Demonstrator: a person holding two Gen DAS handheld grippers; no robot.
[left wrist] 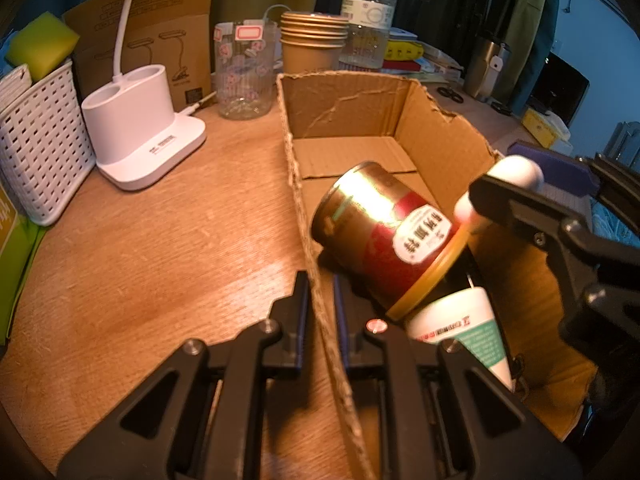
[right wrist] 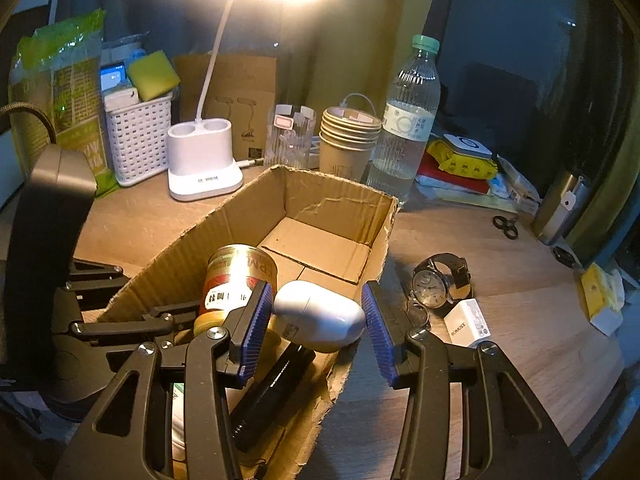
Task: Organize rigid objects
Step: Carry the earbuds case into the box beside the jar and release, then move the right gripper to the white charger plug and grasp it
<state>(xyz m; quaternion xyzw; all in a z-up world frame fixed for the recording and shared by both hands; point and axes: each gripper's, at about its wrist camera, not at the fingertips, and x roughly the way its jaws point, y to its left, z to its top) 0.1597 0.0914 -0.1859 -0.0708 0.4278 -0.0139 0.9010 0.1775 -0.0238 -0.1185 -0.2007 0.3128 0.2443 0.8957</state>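
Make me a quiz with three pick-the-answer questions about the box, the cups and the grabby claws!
1. Where is the red and gold can?
A. inside the cardboard box
B. on the desk by the watch
C. in the white basket

2. What colour is the cap of the water bottle?
A. red
B. green
C. black

3. What is the left gripper doing?
A. holding a paper cup
B. hanging open over the desk
C. pinching the side wall of the box

Answers:
1 A, the can lies tilted within the box walls in both views.
2 B, the right wrist view shows a pale green cap.
3 C, its blue pads sit on either side of the cardboard wall, while the right gripper stands open around the white oval case.
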